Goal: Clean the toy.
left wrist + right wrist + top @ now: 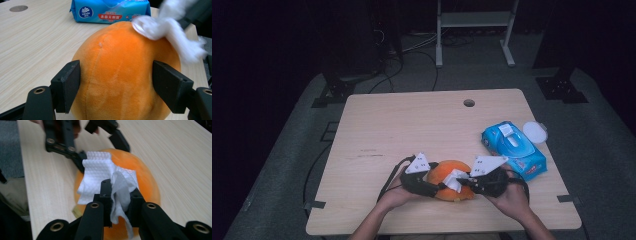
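High view: orange plush sits near the table's front edge, between both grippers. Left gripper has jaws on either side of the plush, pads against its flanks, holding it. Right gripper is clamped on a white wipe that lies on the plush top. Blue wipe pack sits to the right.

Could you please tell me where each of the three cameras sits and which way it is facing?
High view: above the person's side, facing forward and down on the table; forearms, both hands and grippers show.
Left gripper view: rides the left gripper, facing the orange plush ball between its jaws.
Right gripper view: rides the right gripper, facing the white wipe it pinches.
All views share the ball and wipe.
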Demonstrator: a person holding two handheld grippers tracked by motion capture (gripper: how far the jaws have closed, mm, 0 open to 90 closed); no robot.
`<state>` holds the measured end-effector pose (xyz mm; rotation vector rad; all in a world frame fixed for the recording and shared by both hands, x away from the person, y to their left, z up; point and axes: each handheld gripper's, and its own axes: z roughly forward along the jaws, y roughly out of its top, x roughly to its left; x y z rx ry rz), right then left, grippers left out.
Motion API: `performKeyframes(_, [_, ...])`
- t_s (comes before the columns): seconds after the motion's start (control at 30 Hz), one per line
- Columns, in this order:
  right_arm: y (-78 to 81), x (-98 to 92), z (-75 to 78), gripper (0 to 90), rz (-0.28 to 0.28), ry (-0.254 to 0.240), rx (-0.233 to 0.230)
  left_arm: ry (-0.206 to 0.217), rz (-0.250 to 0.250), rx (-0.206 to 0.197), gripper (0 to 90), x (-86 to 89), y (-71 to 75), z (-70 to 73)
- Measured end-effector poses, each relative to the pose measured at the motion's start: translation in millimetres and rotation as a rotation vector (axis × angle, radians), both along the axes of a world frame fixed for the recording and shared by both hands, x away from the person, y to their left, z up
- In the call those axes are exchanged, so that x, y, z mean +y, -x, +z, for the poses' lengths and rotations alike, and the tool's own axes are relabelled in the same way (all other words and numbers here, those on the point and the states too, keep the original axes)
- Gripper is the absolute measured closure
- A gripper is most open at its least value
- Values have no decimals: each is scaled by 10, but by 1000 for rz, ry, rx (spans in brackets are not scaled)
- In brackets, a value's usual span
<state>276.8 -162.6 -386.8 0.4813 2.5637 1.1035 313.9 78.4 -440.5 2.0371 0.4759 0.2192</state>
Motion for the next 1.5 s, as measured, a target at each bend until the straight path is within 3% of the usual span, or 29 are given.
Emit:
performKeyframes(0.1, [-38, -46, -11, 781, -11, -1, 8, 13, -32, -4, 234, 19, 17, 8])
performKeyframes(0.17, [-76, -133, -23, 781, -43, -8, 21, 20, -81, -8, 203, 24, 30, 13])
performKeyframes(0.2, [-89, -162, -28, 781, -55, -20, 26, 9, -108, -19, 192, 11, 50, 11])
performKeyframes(0.27, [-101, -196, -28, 781, -76, -32, 23, -7, -113, -31, 177, -31, 73, 7])
performKeyframes(0.33, [-72, -136, -17, 781, -58, -53, 34, -12, -120, -33, 176, -70, 94, 5])
performKeyframes(0.37, [-57, -94, -18, 781, -41, -51, 27, -38, -127, -47, 182, -79, 99, 9])
performKeyframes(0.4, [-24, -18, -22, 781, -8, -34, 10, -48, -126, -52, 195, -78, 102, 8])
performKeyframes(0.5, [8, 53, -14, 781, 5, 4, -22, -46, -113, -29, 229, -25, 78, 8])
performKeyframes(0.63, [-74, -132, -19, 781, -57, -9, -6, -33, -103, -6, 236, 32, 50, -14])
performKeyframes(0.73, [-143, -273, -69, 781, -83, -60, 61, -31, -119, -27, 219, 15, 61, 26])
performKeyframes(0.83, [-102, -207, -80, 780, -50, -51, 55, 56, -121, -57, 173, -16, 74, 94])
performKeyframes(0.93, [-52, -94, -54, 780, -10, -34, 26, 1, -110, -92, 177, -59, 77, 92])
performKeyframes(1.0, [-50, -80, -42, 780, -16, -11, 8, 5, -107, -64, 211, -30, 59, 62])
performKeyframes(1.23, [-164, -311, -118, 780, -95, -44, 60, -4, -109, -22, 246, 45, 27, 20])
performKeyframes(1.33, [-168, -297, -132, 779, -93, -50, 63, -10, -121, -56, 220, 9, 44, 74])
performKeyframes(1.4, [-147, -245, -111, 779, -82, -40, 45, 27, -110, -93, 178, -14, 51, 103])
performKeyframes(1.43, [-139, -222, -93, 779, -75, -48, 37, 37, -104, -93, 174, -21, 44, 102])
performKeyframes(1.5, [-122, -177, -59, 778, -59, -53, 22, 17, -83, -73, 181, -30, 20, 70])
